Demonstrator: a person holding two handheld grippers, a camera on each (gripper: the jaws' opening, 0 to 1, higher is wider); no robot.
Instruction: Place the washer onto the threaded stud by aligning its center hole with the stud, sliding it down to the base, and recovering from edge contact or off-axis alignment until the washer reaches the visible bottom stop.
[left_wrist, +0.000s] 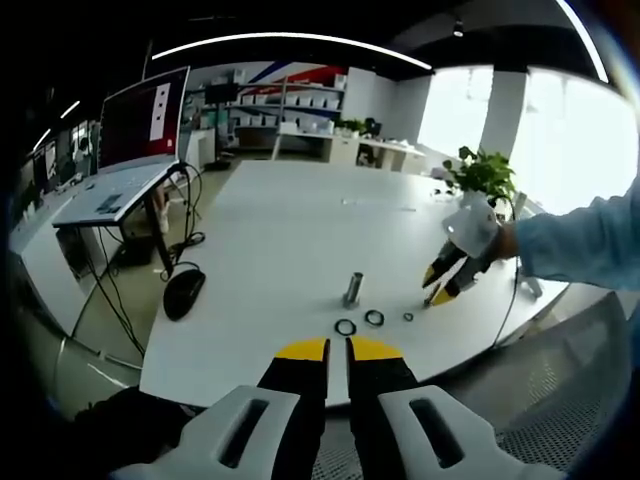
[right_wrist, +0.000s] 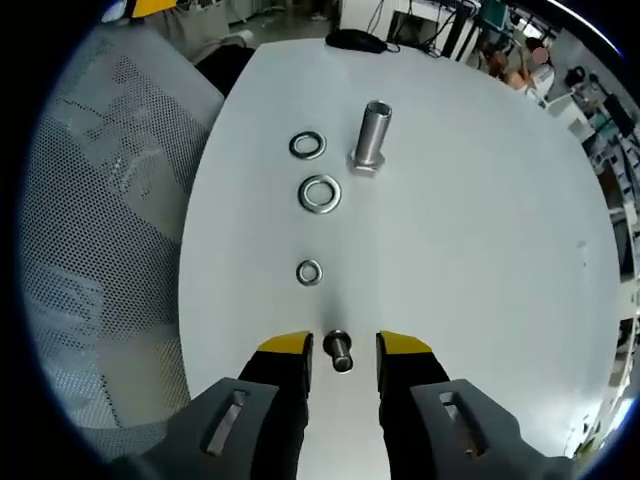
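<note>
Nothing on the stud yet, whole task still ahead. Large threaded stud (right_wrist: 371, 137) stands upright on the white table (right_wrist: 470, 260), bare, with its hex base on the surface. Three washers lie flat beside it: mid-size washer (right_wrist: 307, 145) just beside the base, biggest washer (right_wrist: 320, 194) next, small washer (right_wrist: 309, 272) nearest the right tongs (right_wrist: 341, 350). Right tongs are parted, straddling a small upright bolt (right_wrist: 338, 350), jaws not visibly touching it. Left tongs (left_wrist: 338, 349) are clenched on nothing, hanging back at the table edge. Washers look thin, shiny steel
</note>
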